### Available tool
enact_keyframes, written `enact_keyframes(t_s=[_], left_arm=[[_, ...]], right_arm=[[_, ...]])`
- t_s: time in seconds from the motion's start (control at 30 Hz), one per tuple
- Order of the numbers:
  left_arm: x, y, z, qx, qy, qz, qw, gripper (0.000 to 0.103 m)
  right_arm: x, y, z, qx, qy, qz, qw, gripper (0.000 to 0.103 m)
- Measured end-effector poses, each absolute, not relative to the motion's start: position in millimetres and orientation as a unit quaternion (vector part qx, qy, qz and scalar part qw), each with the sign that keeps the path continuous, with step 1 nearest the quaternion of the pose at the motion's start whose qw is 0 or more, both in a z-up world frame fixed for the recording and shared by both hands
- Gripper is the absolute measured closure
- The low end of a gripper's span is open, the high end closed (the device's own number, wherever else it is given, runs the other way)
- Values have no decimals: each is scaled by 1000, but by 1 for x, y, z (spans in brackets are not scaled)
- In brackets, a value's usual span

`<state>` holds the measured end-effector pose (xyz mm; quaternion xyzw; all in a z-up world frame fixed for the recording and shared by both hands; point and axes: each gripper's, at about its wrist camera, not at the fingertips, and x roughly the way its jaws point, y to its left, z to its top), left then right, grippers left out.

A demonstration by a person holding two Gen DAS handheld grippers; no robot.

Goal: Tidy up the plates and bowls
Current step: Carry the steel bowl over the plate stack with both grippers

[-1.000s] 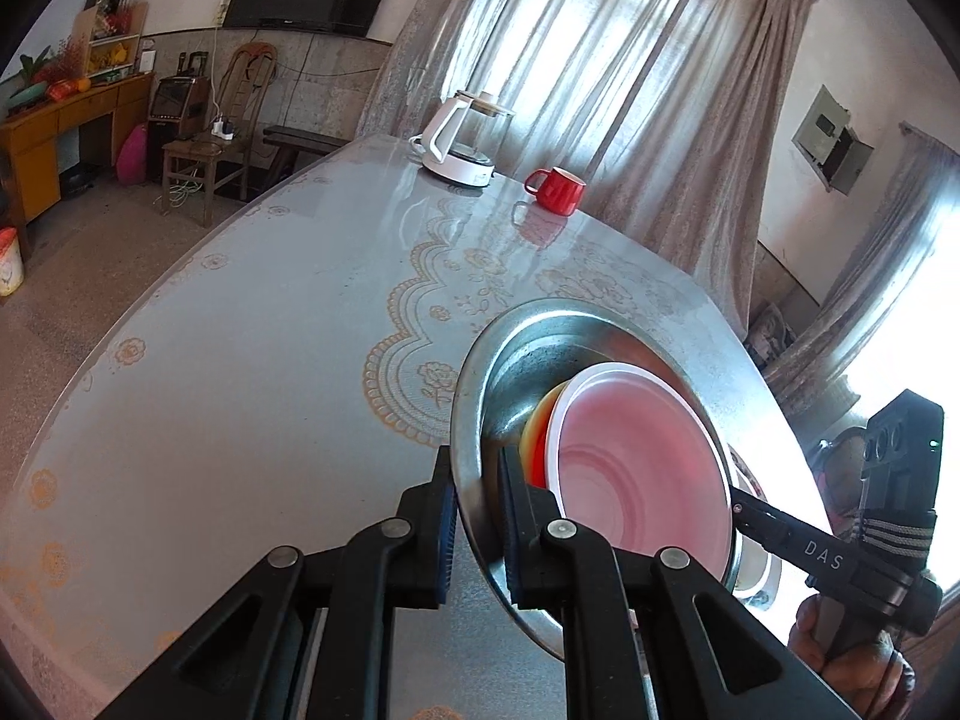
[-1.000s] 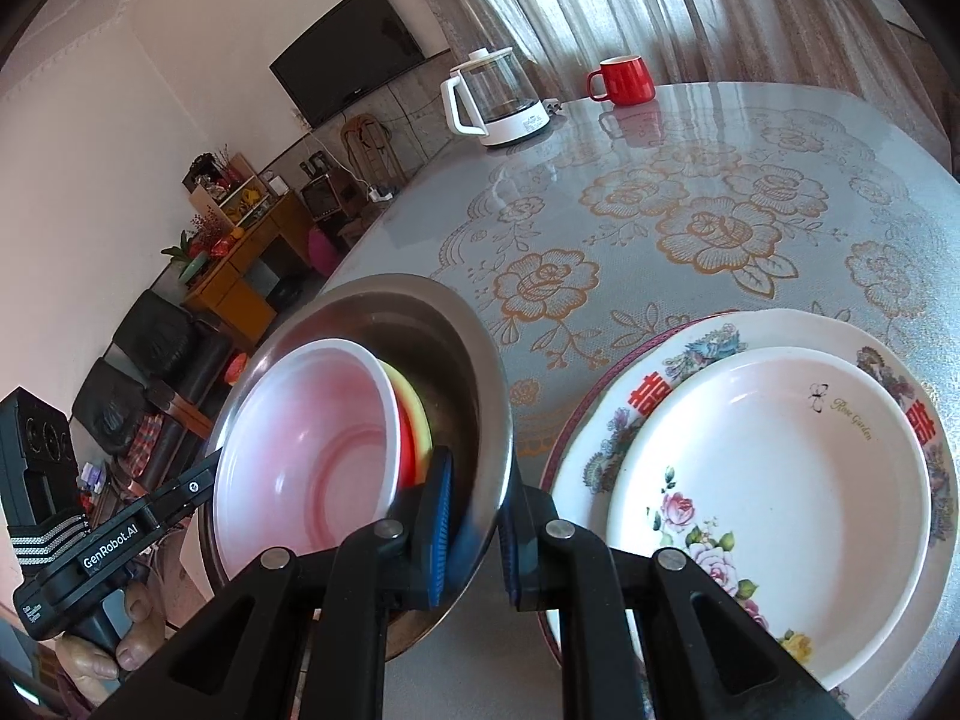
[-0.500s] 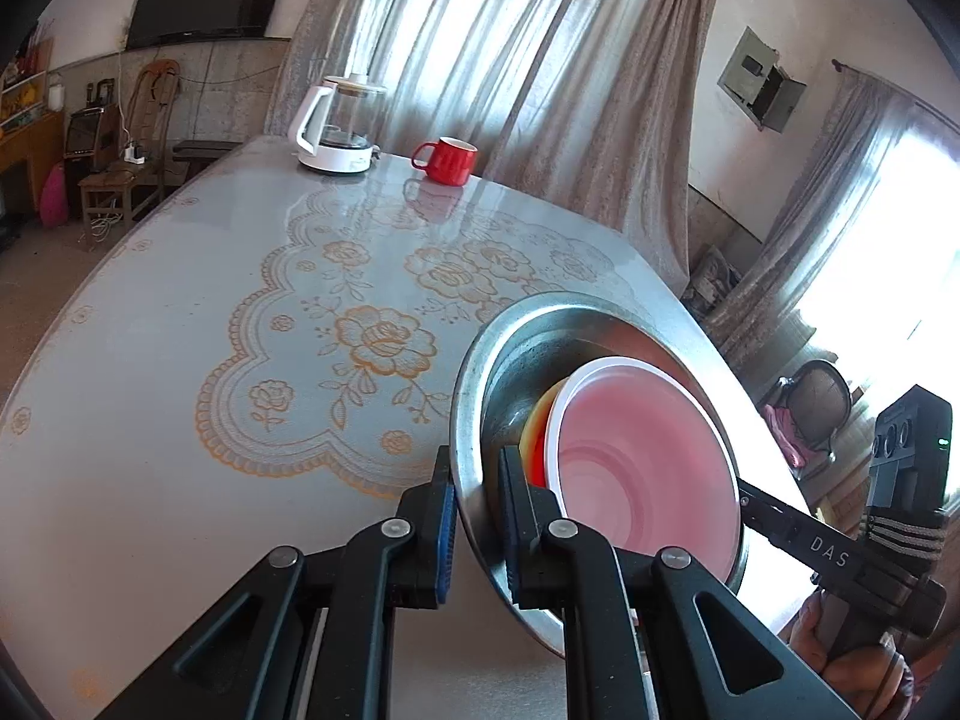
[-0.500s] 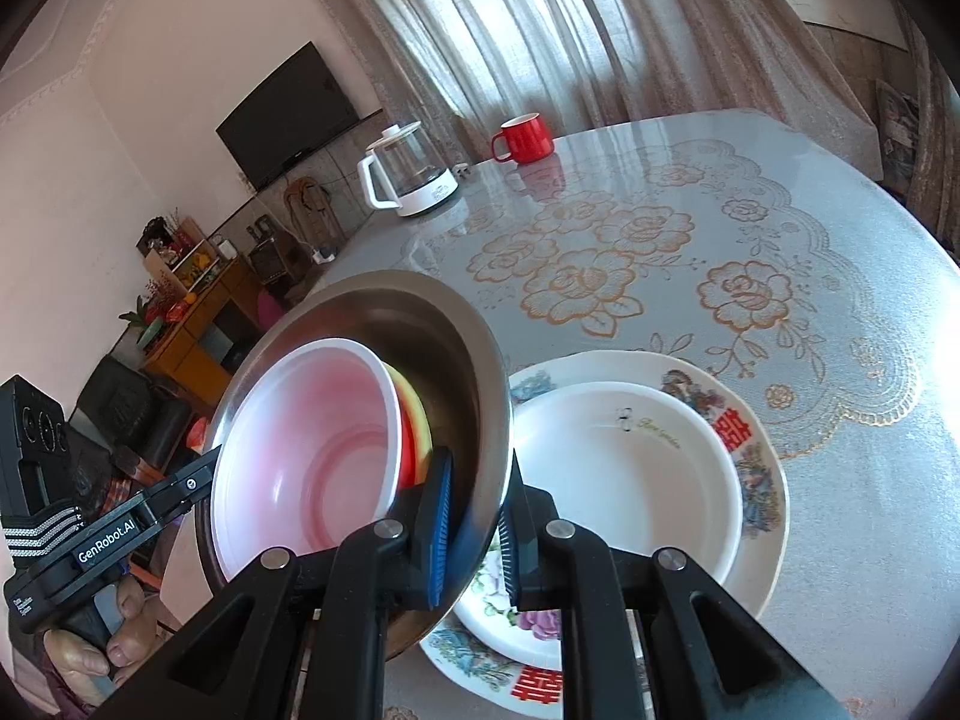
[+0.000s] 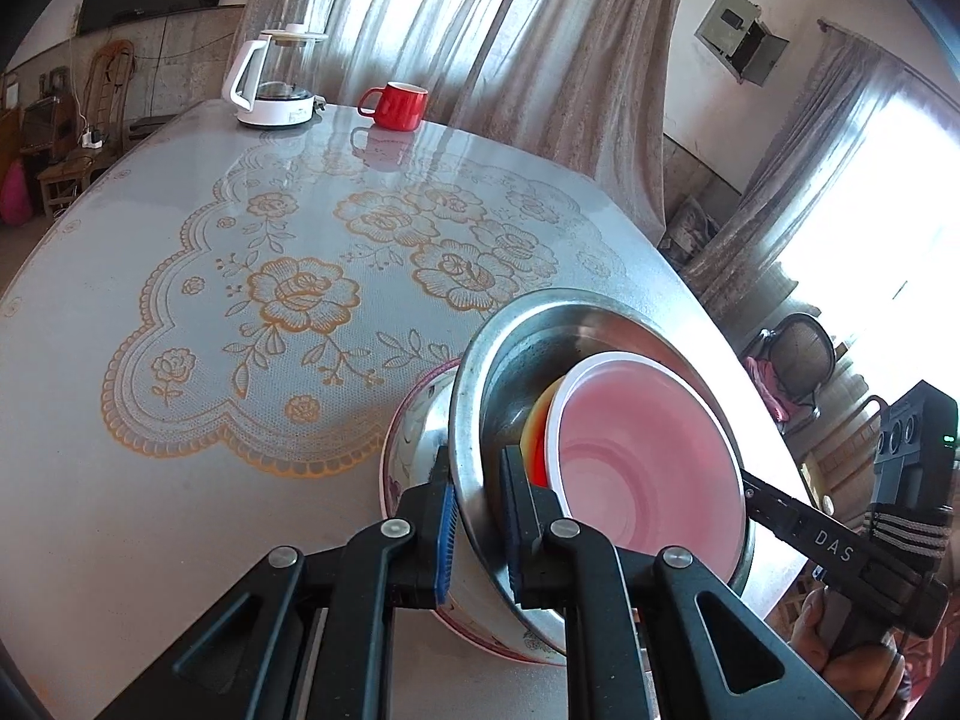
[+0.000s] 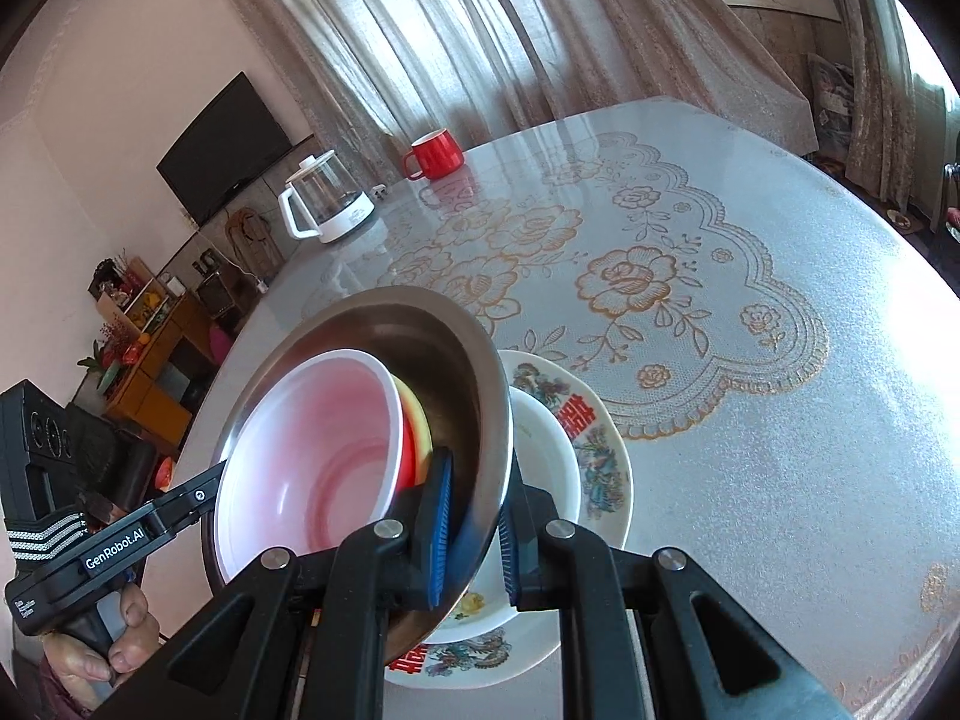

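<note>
Both grippers hold one steel bowl (image 5: 522, 342) (image 6: 444, 348) by opposite rims. My left gripper (image 5: 478, 531) is shut on its near rim. My right gripper (image 6: 474, 531) is shut on the other rim. Inside the steel bowl sit a pink-white bowl (image 5: 648, 474) (image 6: 312, 450) and red and yellow bowls (image 6: 414, 426) under it. The steel bowl hangs over a white flowered bowl (image 6: 549, 456) that rests on a large patterned plate (image 6: 606, 468) on the table. The plate's edge shows in the left wrist view (image 5: 414, 414).
The round table (image 6: 750, 420) has a glossy cloth with gold roses. A glass kettle (image 5: 270, 81) (image 6: 327, 201) and a red mug (image 5: 399, 105) (image 6: 435, 153) stand at the far side. Chairs and a wooden cabinet stand beyond the table edge.
Both grippers have carried the steel bowl with its stack sideways over the table, until it hangs over the flowered bowl and plate. The grip on both rims is unchanged.
</note>
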<state>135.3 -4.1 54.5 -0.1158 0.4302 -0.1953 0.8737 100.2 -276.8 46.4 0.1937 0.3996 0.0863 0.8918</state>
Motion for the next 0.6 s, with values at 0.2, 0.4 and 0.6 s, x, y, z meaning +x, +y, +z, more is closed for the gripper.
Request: enact_keyframes(t_s=[0.2,0.4,0.6], left_arm=[[139,-12,41,-109,448,-199,865,89],[138,-19,30,-103,460,-196,860,88],[135,-19,33,-105,457,-198,861,88]], right_arm=[[105,-284,29,202,424,67,880,90],[105,-290,21,205,432,55,877,88],[104,-290,22,200,434,49,877,88]])
